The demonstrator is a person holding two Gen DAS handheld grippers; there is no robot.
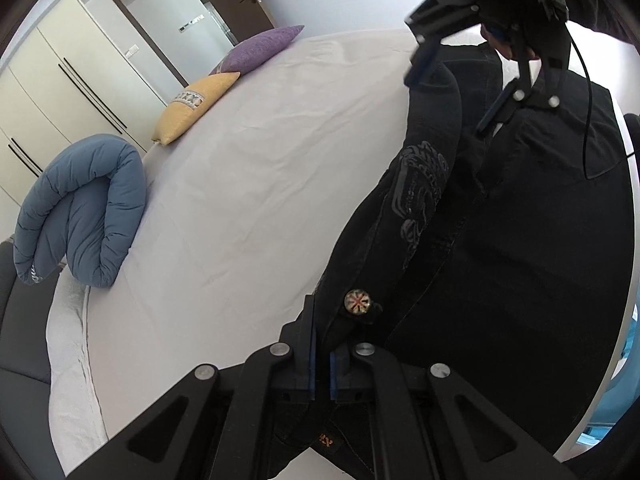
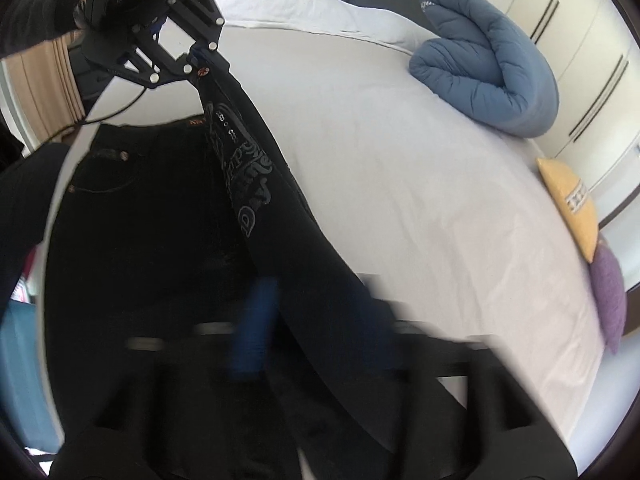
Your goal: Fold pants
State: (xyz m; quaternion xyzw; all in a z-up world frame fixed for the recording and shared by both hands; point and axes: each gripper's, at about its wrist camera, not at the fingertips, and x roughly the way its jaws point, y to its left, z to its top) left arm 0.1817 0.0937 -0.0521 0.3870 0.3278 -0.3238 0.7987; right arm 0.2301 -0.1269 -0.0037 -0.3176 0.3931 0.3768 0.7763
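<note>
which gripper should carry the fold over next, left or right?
Left, probably. The left gripper is shut on the black jeans at the waistband beside the button; the right gripper stands open, holding nothing.

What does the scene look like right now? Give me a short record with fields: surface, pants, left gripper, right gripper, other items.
surface: bed with a pale sheet
pants: black pants lying on the bed, waist edge lifted
left gripper: left gripper shut on the pants by the button
right gripper: right gripper open above the pants, holding nothing
other items: rolled blue quilt, yellow pillow, purple pillow
</note>
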